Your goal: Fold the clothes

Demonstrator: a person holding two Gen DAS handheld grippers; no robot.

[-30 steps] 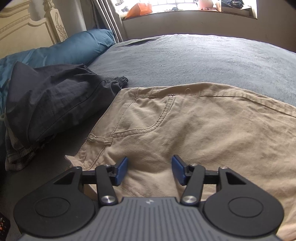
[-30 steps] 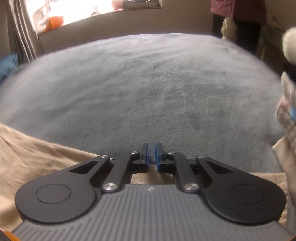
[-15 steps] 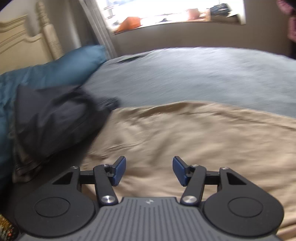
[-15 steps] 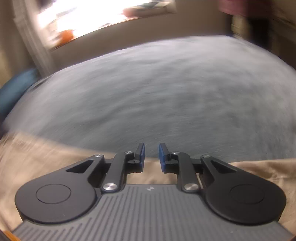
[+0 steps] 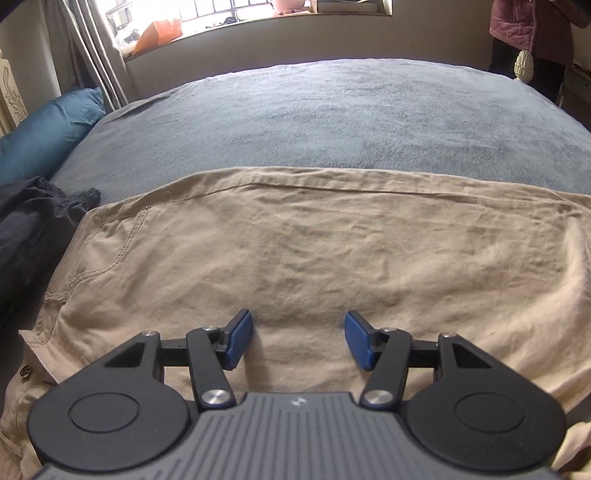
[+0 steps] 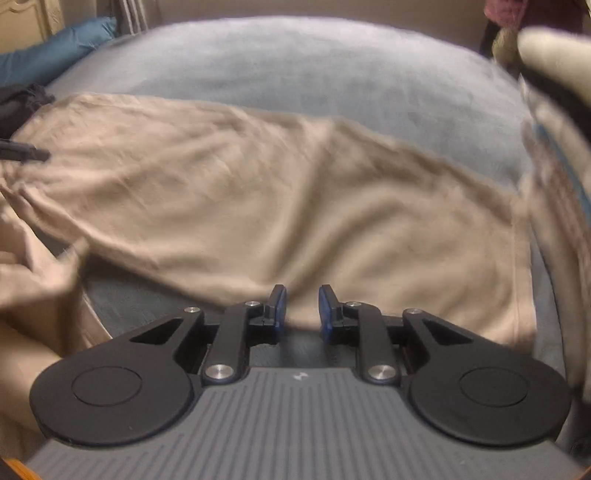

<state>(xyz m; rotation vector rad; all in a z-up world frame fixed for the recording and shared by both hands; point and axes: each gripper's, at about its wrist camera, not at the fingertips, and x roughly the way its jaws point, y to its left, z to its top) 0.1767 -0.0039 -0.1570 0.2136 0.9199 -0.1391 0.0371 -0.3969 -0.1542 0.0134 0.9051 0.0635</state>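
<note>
Khaki trousers [image 5: 295,251] flat across grey bed [image 5: 332,122], now released; right gripper [image 6: 302,308] parted since a second ago, left gripper [image 5: 297,341] spread wide, neither pinching cloth.

The trousers [image 5: 295,240] under the left gripper's fingers [image 5: 239,339] are plain beige, with stitching of the same tone along the pocket to the left of the fingers. The finger pads are blue on black arms; the body behind them is ribbed grey. The right gripper's fingers [image 6: 277,310] have the same blue pads and black arms. Beyond both pairs of fingers the bed [image 5: 332,118] is covered in a plain grey-blue. Far left of the left fingers lies a dark charcoal garment [image 5: 29,221], and beyond it a teal pillow [image 5: 48,129]. On the windowsill [image 5: 258,26] sits an orange bag [image 5: 159,31].
</note>
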